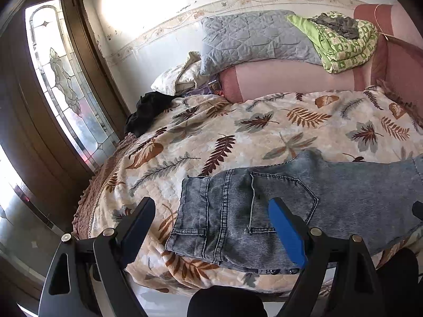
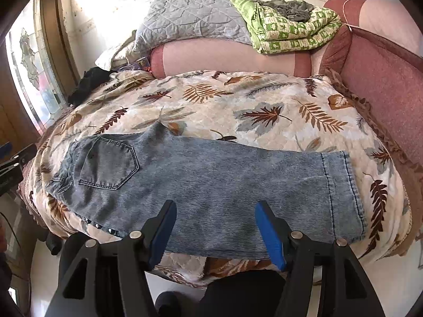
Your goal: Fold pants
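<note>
Bare bedspread (image 2: 211, 100) beyond jeans (image 2: 211, 179)

No text, label, brand, number or sign can be read in either view. The green patterned quilt (image 2: 290, 30) at the head of the bed carries small printed motifs, but they are too small and blurred to make out as letters.

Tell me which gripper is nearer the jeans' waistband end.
Left. The left gripper hangs open over the waistband and back pocket of the jeans. The right gripper hangs open farther along the leg, toward the hem.
</note>
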A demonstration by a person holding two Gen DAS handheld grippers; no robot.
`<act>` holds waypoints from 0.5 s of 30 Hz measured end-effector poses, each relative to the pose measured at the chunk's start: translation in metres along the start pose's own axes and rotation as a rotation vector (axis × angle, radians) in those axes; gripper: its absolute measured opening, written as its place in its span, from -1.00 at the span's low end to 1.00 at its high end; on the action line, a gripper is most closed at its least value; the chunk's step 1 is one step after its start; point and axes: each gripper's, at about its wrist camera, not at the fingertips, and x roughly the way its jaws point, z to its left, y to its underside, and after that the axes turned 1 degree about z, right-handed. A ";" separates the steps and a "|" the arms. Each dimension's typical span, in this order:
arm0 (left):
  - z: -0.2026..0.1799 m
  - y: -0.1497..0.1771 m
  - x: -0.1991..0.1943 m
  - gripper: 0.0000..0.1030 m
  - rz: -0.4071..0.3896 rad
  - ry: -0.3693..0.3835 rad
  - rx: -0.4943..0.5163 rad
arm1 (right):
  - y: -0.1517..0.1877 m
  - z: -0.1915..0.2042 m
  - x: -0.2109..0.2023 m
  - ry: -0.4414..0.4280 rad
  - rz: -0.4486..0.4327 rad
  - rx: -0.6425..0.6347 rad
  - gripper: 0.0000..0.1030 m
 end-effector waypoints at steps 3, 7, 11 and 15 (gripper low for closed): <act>0.000 0.000 -0.001 0.71 0.000 0.000 0.001 | 0.000 0.003 -0.001 -0.002 0.000 -0.009 0.27; 0.000 0.000 -0.001 0.71 0.000 0.000 0.000 | -0.001 0.007 -0.003 -0.008 -0.005 -0.019 0.27; 0.000 0.000 -0.002 0.71 0.000 0.003 0.002 | -0.001 0.007 -0.004 -0.013 -0.004 -0.019 0.27; -0.001 0.000 -0.002 0.71 0.002 0.005 0.003 | -0.001 0.008 -0.003 -0.014 -0.002 -0.019 0.27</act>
